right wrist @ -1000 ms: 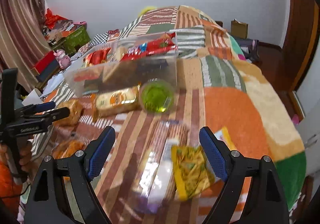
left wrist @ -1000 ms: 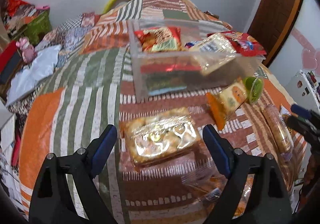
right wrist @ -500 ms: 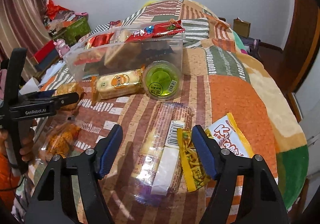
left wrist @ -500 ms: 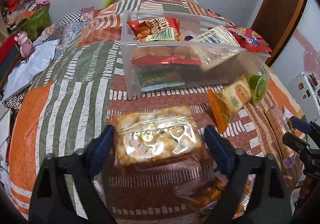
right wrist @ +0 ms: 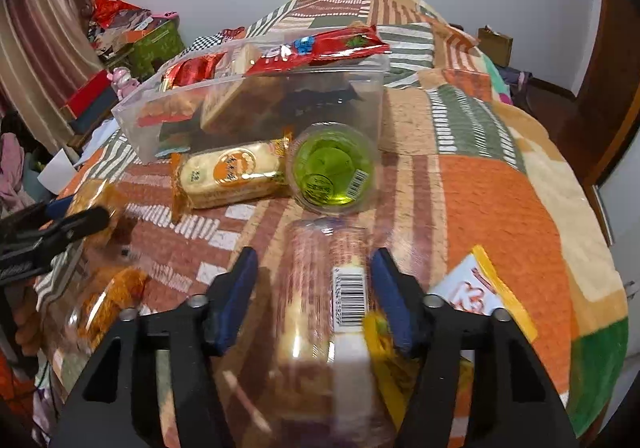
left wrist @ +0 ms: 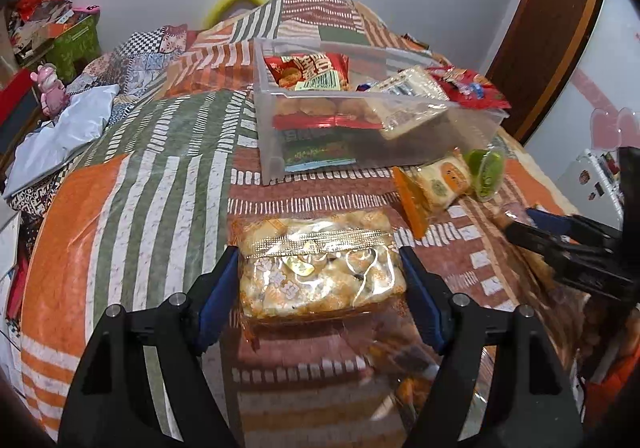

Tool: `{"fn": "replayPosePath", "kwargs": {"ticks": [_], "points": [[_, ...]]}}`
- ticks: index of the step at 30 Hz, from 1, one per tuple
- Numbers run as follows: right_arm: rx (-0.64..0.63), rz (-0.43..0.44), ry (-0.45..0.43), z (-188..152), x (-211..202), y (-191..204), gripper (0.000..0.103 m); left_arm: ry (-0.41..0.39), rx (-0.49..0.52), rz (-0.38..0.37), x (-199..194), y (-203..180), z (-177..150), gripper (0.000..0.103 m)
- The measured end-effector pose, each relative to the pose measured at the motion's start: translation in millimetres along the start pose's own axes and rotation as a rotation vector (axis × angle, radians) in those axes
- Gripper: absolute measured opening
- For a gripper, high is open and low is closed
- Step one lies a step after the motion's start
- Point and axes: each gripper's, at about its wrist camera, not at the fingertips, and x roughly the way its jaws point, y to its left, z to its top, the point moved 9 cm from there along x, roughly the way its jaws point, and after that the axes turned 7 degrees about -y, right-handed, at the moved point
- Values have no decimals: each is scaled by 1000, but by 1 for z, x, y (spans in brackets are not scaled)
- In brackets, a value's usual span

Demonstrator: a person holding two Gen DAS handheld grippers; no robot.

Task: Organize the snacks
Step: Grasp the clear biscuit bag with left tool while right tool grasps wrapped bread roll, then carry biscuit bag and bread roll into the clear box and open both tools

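On the striped bedspread (left wrist: 120, 208): 2 grippers worked side by side in front of the clear bin (left wrist: 472, 136), already part-filled with snack packs;
Puff-snack bag (left wrist: 320, 268): the larger pack, lying flat between the left gripper's pads; likely light, crinkly, slippery film over brittle pieces; best pinched gently across its 2 short sides;
Left gripper (left wrist: 320, 272): pads met both bag edges, so I judged it gripping the bag; its jaws had just been closing;
Long biscuit sleeve (right wrist: 320, 288): narrower, on the bedspread between the right gripper's pads, its far end just short of the green cup (right wrist: 332, 172); probably stiff but crumbly, film slick; take it mid-length;
Right gripper (right wrist: 314, 288): clenched on the sleeve; its jaws had just been closing;
Change from earlier: both claws stood wide and clear of their packs; now both had narrowed around them.
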Motion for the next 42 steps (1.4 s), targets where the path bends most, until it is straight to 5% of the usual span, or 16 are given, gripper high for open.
{"fn": "replayPosePath", "kwargs": {"ticks": [22,35,42], "points": [[-29,52,-4,-15,-18,18,43,-56,-14,-31,-30,-7,4,76],[-105,50,-203,76,-48,40,43,-148,11,-36,-33,-19,64,76],[-122,50,-220,118,-28,42,43,-171,20,-13,-11,-16,110,76]]}}
